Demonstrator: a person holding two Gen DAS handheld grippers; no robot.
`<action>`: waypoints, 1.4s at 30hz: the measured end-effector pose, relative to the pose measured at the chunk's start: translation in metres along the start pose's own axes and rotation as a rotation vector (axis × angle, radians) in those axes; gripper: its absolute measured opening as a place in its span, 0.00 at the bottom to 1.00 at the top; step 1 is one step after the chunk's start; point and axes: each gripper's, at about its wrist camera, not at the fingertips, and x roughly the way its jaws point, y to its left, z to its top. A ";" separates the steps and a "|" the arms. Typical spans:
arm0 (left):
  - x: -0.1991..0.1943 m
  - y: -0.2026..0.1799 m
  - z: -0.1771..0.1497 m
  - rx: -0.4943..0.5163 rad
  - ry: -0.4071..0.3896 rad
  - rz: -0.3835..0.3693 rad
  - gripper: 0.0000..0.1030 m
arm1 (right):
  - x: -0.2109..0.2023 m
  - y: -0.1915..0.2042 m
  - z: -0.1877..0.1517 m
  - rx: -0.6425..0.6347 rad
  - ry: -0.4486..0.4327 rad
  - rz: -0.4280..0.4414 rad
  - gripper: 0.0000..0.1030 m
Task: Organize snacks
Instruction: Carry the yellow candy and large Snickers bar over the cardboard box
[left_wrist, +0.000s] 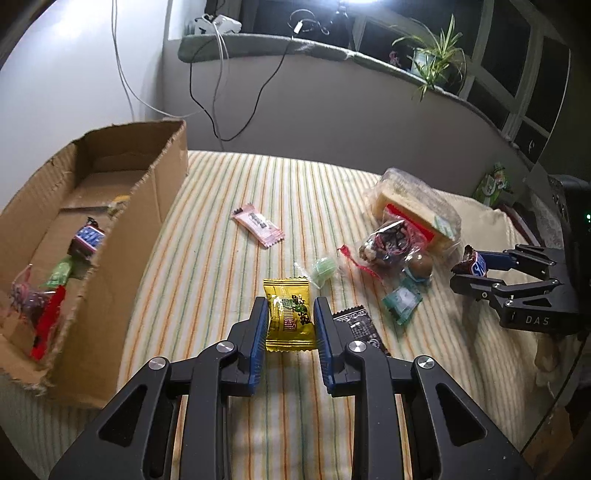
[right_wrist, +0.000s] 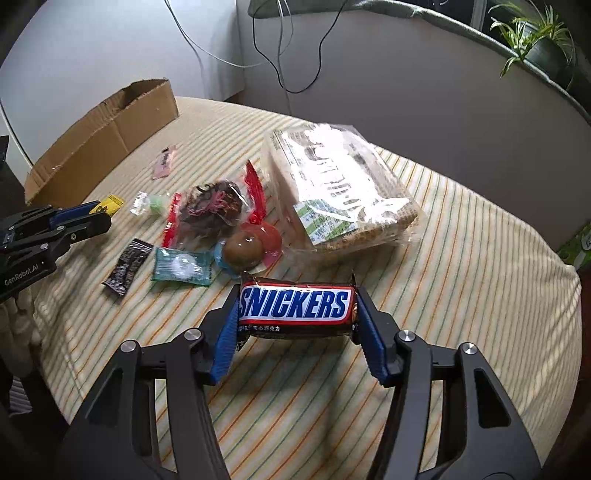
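My left gripper (left_wrist: 290, 306) is shut on a yellow candy packet (left_wrist: 290, 321), low over the striped cloth (left_wrist: 229, 177); the right wrist view shows the same gripper (right_wrist: 104, 213) and packet (right_wrist: 112, 204) at far left. My right gripper (right_wrist: 297, 295) is shut on a Snickers bar (right_wrist: 295, 304), its pads pressing the bar's two ends just above the cloth. From the left wrist view this gripper (left_wrist: 466, 268) and bar (left_wrist: 476, 264) are at the right. The torn cardboard box (left_wrist: 155, 192) stands at the left and holds another Snickers (left_wrist: 88, 239), a green candy and red wrappers.
Loose on the cloth lie a pink wrapper (left_wrist: 258, 223), a green candy (left_wrist: 323, 269), a black packet (right_wrist: 127, 267), a teal packet (right_wrist: 183, 266), a brown ball (right_wrist: 242, 250), a bag of dark snacks (right_wrist: 214, 208) and a large clear bag of crackers (right_wrist: 340, 192). Cables hang behind.
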 end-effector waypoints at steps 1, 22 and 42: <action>-0.003 0.000 0.001 -0.001 -0.008 0.000 0.23 | -0.004 0.002 0.001 -0.004 -0.006 -0.001 0.58; -0.069 0.048 0.013 -0.057 -0.145 0.057 0.22 | -0.045 0.086 0.066 -0.135 -0.135 0.088 0.58; -0.080 0.130 0.026 -0.148 -0.172 0.161 0.22 | -0.006 0.181 0.148 -0.274 -0.154 0.193 0.58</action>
